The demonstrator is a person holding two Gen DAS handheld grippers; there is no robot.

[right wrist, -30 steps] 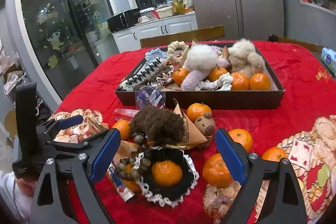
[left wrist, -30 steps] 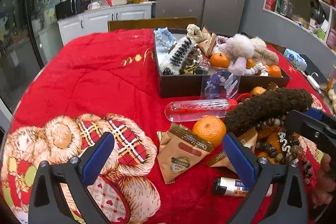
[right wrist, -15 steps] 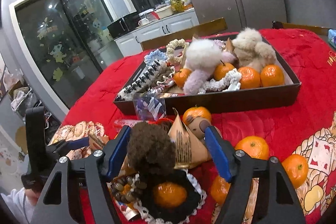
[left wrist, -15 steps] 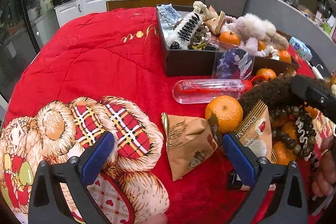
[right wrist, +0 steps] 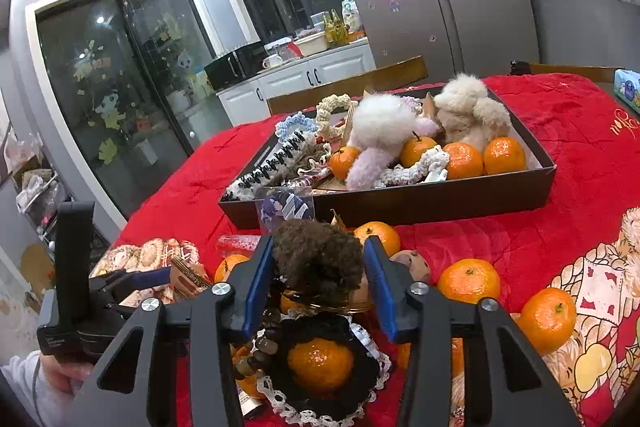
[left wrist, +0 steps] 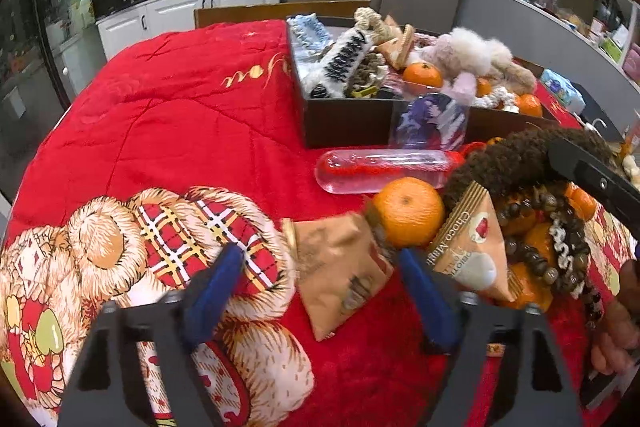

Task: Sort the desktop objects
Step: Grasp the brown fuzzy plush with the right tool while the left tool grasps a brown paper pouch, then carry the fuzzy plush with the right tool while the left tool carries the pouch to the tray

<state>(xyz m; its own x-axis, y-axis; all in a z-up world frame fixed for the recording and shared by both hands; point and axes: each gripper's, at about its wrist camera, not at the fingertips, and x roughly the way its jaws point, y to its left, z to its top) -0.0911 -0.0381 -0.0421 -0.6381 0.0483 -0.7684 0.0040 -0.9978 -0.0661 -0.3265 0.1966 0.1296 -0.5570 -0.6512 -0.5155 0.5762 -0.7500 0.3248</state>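
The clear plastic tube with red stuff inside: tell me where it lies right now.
In the left wrist view the clear tube lies on its side on the red cloth, just in front of the dark tray and behind the loose orange.

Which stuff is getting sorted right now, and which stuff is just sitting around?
Being sorted:
- fuzzy brown scrunchie between the right tongs
- brown snack packet between the open left tongs
- black box for sorted things

Just sitting:
- tissue pack
- bottles on the counter

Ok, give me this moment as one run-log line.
left gripper: open over snack packet | right gripper: straddling brown fuzzy scrunchie, contact unclear | box: partly filled
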